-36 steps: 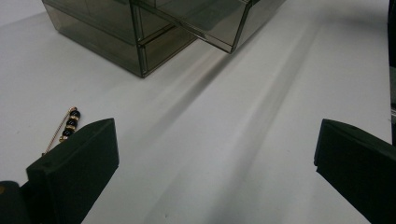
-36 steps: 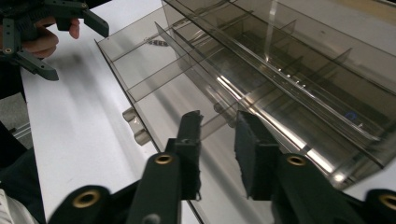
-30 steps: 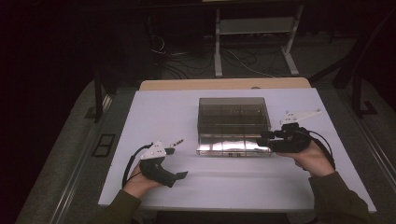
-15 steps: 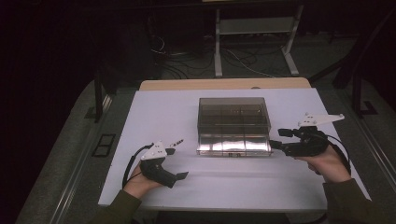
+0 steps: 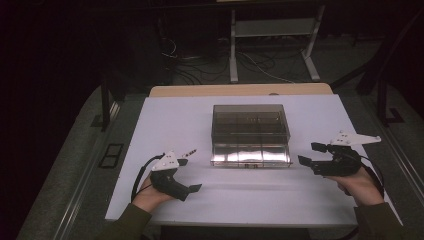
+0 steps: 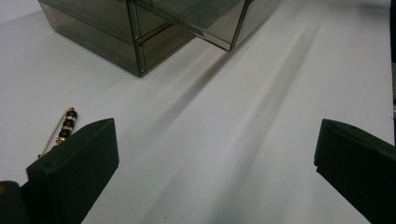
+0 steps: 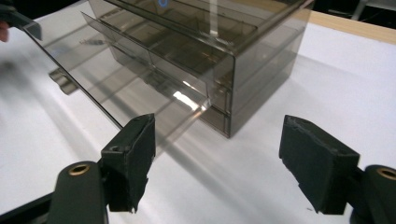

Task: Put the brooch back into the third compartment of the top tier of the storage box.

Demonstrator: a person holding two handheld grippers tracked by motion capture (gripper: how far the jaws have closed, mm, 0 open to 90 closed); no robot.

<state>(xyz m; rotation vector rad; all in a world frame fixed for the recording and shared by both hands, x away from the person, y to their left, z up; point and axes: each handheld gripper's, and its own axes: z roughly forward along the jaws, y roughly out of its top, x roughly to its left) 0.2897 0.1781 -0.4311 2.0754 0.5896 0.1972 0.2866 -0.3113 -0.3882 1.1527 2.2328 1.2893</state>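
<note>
Glossy smoky clear-plastic drawer box point(image 5: 251, 134), matt white table point(image 5: 310, 200), gold-metal beaded pin point(image 6: 63, 129)

No legible text or labels.

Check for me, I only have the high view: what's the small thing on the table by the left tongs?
Observer: A gold pin with black beads, lying flat just outside the left tongs, not between them.
Operator: Is the smoky box shut?
Observer: No, one drawer stands pulled out toward the right tongs.
Operator: Right tongs holding it?
Observer: No; they have just been opening, nothing between them.
</note>
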